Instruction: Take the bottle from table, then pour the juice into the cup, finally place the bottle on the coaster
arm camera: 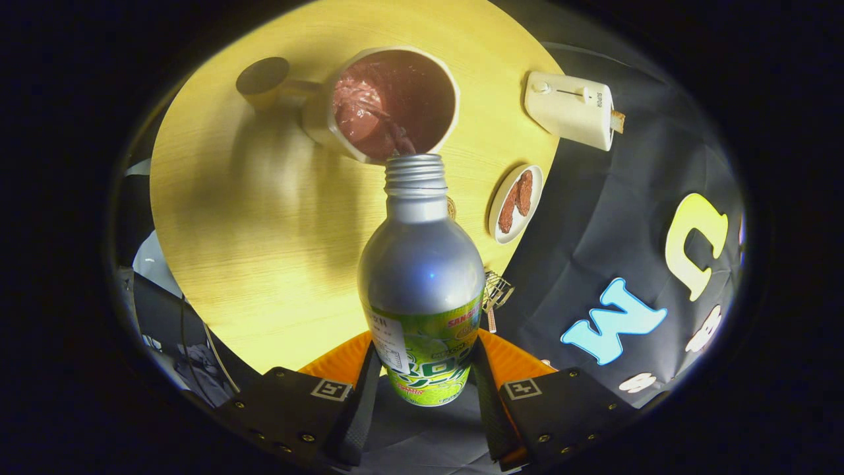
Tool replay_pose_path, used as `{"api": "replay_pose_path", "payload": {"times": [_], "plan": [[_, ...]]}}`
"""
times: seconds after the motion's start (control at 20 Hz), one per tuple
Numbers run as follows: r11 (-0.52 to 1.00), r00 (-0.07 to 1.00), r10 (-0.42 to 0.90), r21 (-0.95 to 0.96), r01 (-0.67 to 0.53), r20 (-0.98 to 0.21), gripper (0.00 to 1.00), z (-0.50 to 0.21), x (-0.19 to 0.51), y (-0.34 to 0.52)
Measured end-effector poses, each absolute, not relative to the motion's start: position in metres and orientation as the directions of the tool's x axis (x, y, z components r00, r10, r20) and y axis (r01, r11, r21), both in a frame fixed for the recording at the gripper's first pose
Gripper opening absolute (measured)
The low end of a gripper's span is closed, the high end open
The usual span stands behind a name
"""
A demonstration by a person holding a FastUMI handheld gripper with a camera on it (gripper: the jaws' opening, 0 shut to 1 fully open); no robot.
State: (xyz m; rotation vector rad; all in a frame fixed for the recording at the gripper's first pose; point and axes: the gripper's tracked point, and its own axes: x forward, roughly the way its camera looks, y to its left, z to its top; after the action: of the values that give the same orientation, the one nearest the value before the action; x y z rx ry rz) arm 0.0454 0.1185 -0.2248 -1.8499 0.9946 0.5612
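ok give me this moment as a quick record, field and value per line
gripper: gripper shut on the bottle, one finger on each side of its lower body
bottle: bottle uncapped, mouth at the rim of the cup
cup: cup just beyond the bottle's mouth, dark reddish juice inside
stage: pouring
table: round wooden table
also on table: plate with brown food, white toaster, small dark-topped round thing beside the cup

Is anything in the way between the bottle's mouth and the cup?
No. The gripper is shut on the bottle, whose open mouth sits right at the rim of the cup. Dark juice is already in the cup, and nothing stands between the two.
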Motion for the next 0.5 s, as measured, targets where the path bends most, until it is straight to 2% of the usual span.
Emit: {"api": "replay_pose_path", "payload": {"times": [0.5], "plan": [[-0.278,0.569,-0.422,-0.496,-0.823,-0.706,0.69,-0.2179,0.0459,0.1257]]}}
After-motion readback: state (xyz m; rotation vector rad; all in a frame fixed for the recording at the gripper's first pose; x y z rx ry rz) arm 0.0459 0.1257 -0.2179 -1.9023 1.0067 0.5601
